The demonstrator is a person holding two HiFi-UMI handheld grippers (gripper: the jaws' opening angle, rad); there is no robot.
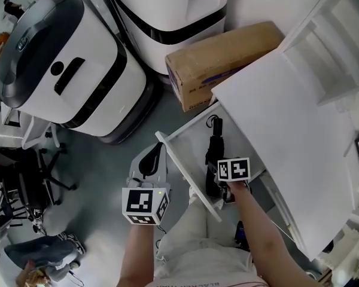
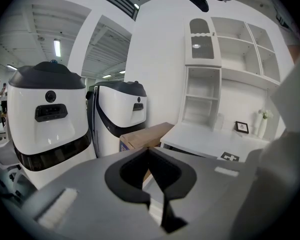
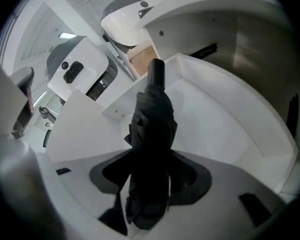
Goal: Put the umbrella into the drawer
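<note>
Umbrella (image 1: 214, 154), black and folded, is clamped in my right gripper (image 1: 218, 184), whose jaws are closed round the fabric near one end. It sits inside the open drawer (image 1: 185, 175), above the white floor; I cannot tell whether they touch. My left gripper (image 1: 151, 160) is just outside the drawer front, jaws together and empty. Cardboard box (image 1: 221, 55) lies beyond.

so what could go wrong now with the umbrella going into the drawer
1. The right gripper clamps the umbrella near one end, so the long free part could swing or slip when it is set down.
2. The desk top overhangs the back of the drawer. The umbrella's far end might catch under it.
3. The left gripper sits close to the drawer's front panel and could nudge it.
</note>
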